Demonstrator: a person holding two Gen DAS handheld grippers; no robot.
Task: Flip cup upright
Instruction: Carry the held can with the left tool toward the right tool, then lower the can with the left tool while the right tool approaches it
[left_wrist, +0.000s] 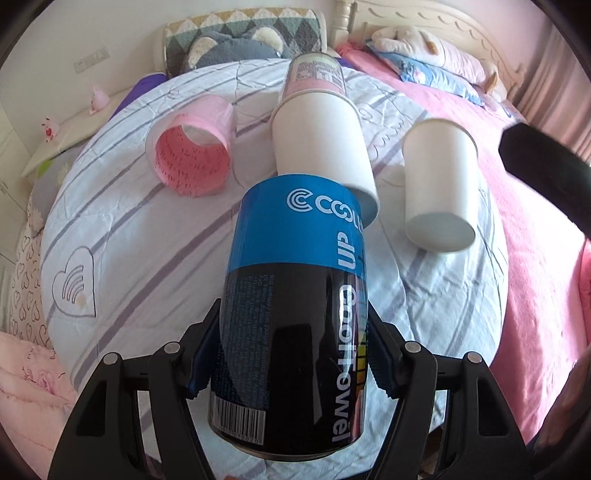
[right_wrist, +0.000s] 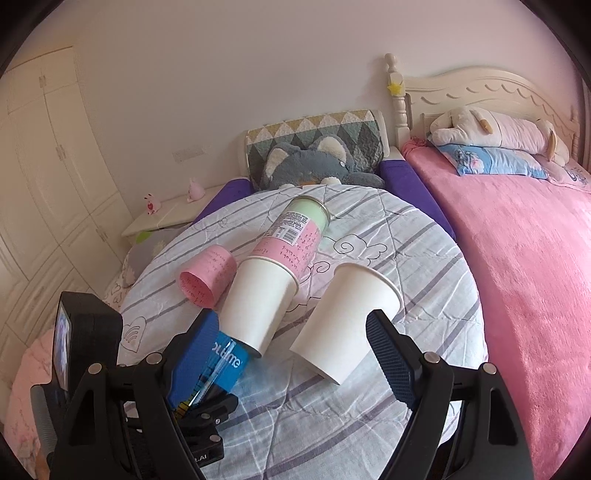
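The cup in play, a black-and-blue can-shaped tumbler (left_wrist: 295, 314), lies tipped forward in the left claw (left_wrist: 293, 354), which pinches it by the sides low on its body, above a round tabletop (left_wrist: 129, 240) draped in a striped cloth. Its far end points toward two white paper cups lying on their sides: the nearer one (left_wrist: 321, 147) just beyond the tumbler's blue band, the other (left_wrist: 439, 184) a little to the right. A pink cup (left_wrist: 192, 147) lies on its side at left, and a pink-and-green canister (left_wrist: 314, 75) lies behind the nearer white cup.

Done well, the turn would probably pivot at the wrist with the grip kept firm on the glossy sides, the base brought down flat on bare cloth short of the nearer white cup, and the claw released only once the tumbler stands steady; the wrinkled cloth could let it wobble.

The left wrist view shows the grip and label plainly. The right wrist view shows the right claw (right_wrist: 291, 347) spread wide and holding nothing, hovering near the second white cup (right_wrist: 347, 325), with only the tumbler's blue end (right_wrist: 227, 362) visible.
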